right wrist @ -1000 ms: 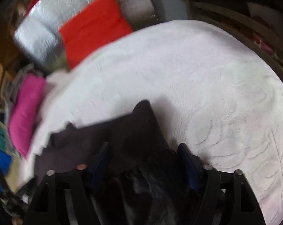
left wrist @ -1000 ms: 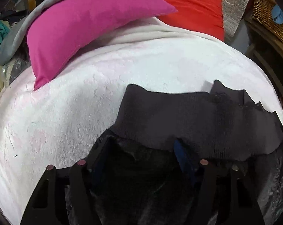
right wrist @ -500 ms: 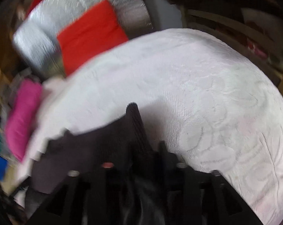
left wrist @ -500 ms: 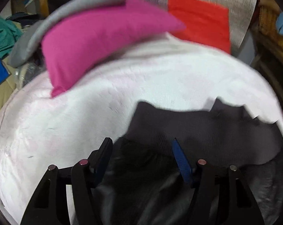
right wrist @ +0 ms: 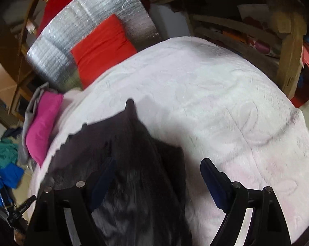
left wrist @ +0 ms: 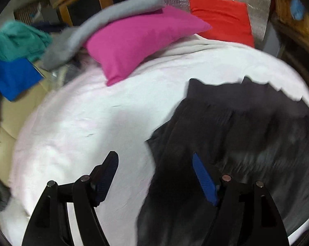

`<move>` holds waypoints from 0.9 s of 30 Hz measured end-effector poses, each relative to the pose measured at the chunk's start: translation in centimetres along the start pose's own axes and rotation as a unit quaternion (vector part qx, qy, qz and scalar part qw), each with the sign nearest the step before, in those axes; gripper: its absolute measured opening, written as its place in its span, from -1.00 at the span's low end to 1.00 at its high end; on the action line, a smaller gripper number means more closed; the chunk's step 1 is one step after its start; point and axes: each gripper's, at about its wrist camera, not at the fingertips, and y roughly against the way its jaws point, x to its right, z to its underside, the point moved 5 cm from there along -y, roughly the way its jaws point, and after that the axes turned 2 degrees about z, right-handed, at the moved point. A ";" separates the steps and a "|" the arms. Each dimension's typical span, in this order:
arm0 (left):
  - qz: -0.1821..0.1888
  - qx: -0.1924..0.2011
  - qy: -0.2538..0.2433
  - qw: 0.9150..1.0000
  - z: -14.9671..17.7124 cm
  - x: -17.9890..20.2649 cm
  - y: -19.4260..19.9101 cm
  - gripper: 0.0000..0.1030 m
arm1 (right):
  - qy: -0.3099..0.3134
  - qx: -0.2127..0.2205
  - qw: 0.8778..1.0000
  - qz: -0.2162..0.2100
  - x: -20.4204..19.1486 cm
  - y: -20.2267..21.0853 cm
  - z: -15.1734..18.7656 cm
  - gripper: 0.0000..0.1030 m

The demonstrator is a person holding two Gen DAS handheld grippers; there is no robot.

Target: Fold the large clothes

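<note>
The left gripper (left wrist: 154, 166) and right gripper (right wrist: 157, 170), jaws just widening, hang open over the dark garment (left wrist: 246, 127) on the white bed (left wrist: 82, 123); only the right view shows wooden shelving (right wrist: 285, 47).

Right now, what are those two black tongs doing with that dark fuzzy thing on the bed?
A person is folding a dark garment on a white bedspread, using tongs in each hand. Both the left tongs and the right tongs have just been opening and now stand open above the garment, gripping nothing. The garment lies flat on the bedspread, near a pink pillow and a red cushion.
</note>
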 end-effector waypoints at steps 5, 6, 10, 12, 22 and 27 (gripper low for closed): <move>-0.016 0.015 -0.026 0.999 2.4 0.1 0.7 0.47 | 0.032 -0.054 0.997 0.044 -0.7 -2.1 2.9 0.31; -0.017 0.013 -0.029 0.999 2.6 0.0 0.5 0.47 | 0.035 -0.070 0.996 0.040 -1.0 -2.8 3.6 0.07; -0.027 0.022 -0.044 0.998 2.5 0.3 0.3 0.47 | 0.071 0.001 0.996 0.059 -2.8 0.2 3.1 -0.42; -0.025 0.029 -0.045 0.998 2.3 0.4 0.5 0.47 | 0.077 0.031 0.995 0.052 -3.6 1.6 3.0 -0.42; -0.037 0.071 -0.046 0.996 1.2 0.5 2.1 0.47 | 0.014 -0.049 0.997 0.064 -0.2 -1.5 2.9 0.06; -0.036 0.075 -0.042 0.996 0.9 0.5 2.2 0.47 | 0.004 0.006 0.997 0.075 -1.5 0.7 1.6 0.34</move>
